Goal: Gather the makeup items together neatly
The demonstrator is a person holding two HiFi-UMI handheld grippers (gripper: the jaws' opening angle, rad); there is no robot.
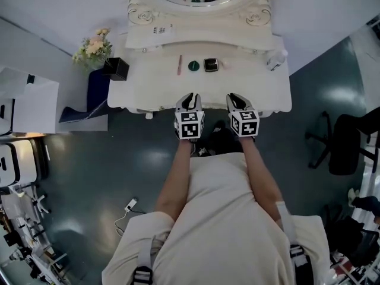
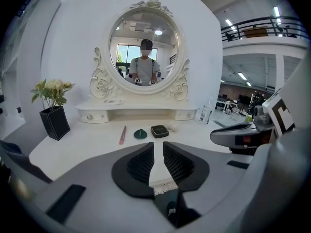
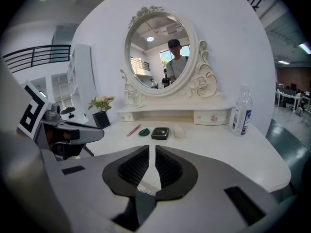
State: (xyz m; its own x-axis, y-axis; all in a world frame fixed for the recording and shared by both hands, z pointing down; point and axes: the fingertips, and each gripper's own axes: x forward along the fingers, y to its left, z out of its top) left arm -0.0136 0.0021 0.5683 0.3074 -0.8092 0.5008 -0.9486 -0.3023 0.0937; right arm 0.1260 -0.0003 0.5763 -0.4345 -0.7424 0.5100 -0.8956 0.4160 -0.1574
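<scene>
On the white vanity table (image 1: pixel 249 94) lie a pink pencil (image 1: pixel 179 65), a dark green round lid (image 1: pixel 193 66) and a black compact (image 1: pixel 211 65) in a row. A small white puff (image 3: pixel 178 130) sits just right of the compact (image 3: pixel 160 133). Both grippers hover side by side over the table's front edge, well short of the items. The left gripper (image 2: pixel 158 147) has its jaws a little apart with nothing between them. The right gripper (image 3: pixel 152 149) shows only a thin slit between its jaws and holds nothing.
An oval mirror (image 3: pixel 160 57) with a drawer shelf stands at the back. A black vase of flowers (image 2: pixel 55 122) is at the table's left end, a clear bottle (image 3: pixel 242 111) at its right. A black chair (image 1: pixel 344 144) stands on the floor to the right.
</scene>
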